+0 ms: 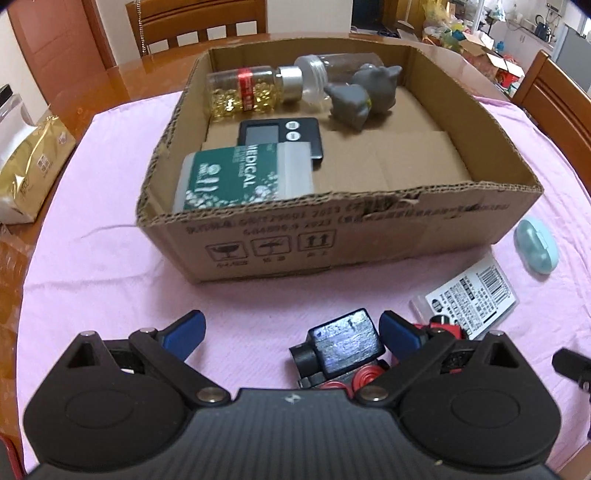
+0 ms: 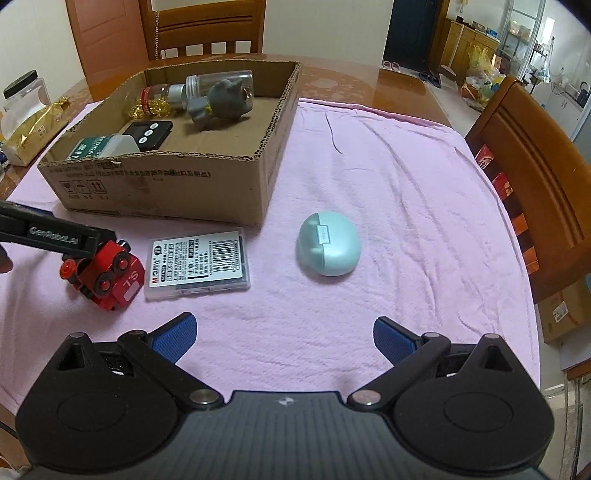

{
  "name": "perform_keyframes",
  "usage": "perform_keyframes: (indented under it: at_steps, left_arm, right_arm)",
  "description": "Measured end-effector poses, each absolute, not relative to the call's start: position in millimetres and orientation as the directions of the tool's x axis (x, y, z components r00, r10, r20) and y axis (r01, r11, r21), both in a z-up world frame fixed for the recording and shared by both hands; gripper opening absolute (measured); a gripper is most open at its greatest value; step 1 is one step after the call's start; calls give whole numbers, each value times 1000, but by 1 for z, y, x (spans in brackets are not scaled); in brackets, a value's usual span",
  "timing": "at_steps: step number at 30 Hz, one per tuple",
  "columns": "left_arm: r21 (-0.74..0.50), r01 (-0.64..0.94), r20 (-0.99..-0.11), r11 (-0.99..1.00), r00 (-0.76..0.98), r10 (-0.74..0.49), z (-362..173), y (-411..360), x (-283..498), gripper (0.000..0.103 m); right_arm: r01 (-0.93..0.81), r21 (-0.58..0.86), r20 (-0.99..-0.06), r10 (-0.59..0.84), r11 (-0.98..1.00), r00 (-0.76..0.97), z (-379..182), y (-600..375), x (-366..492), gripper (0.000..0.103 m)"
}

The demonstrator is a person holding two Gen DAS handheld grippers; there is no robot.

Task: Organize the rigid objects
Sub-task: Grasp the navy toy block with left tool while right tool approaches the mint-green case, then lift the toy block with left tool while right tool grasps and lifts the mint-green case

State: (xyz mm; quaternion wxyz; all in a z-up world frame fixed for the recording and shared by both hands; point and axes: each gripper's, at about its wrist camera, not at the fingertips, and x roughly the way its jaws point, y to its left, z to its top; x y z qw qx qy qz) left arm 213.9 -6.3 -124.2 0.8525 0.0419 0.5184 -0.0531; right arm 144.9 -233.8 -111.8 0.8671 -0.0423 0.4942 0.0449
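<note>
A cardboard box (image 1: 369, 240) (image 2: 177, 192) on the pink cloth holds a capsule bottle (image 1: 243, 90), a clear jar (image 1: 332, 70), a grey toy (image 1: 364, 96) (image 2: 221, 98), a black timer (image 1: 282, 134) and a green medical box (image 1: 236, 179). My left gripper (image 1: 291, 328) is open around a red toy train (image 1: 345, 349) (image 2: 107, 275) lying on its side, close to its right finger. A clear labelled case (image 1: 471, 301) (image 2: 199, 264) and a mint earbud case (image 1: 535, 245) (image 2: 328, 249) lie on the cloth. My right gripper (image 2: 284, 332) is open and empty, short of the earbud case.
A gold packet (image 1: 33, 162) (image 2: 33, 131) lies at the left table edge. Wooden chairs stand behind (image 2: 207, 26) and to the right (image 2: 532, 177) of the table. The pink cloth (image 2: 406, 184) stretches to the right of the box.
</note>
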Motion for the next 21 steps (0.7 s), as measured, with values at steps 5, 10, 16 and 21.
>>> perform_keyframes:
  at_steps: [5,10,16,21]
  left_arm:
    - [52,126,-893,991,449,-10,-127,9,210,100]
    - [78,111,-905,991,425,23,-133,31,204,100]
    - [56,117,-912,992,411,3,-134,41,194,100]
    - [30,94,-906,995,423,-13,-128,41,192,100]
  right_arm:
    - [-99,-38,-868,16,994,497,-117,-238,152,103]
    - [-81,-71,-872,-23,994,489,-120,-237,157,103]
    - [-41,-128,-879,-94,991,467,-131,-243,158,103]
    - [-50,-133,-867,-92,990,489,-134,-250,164,103]
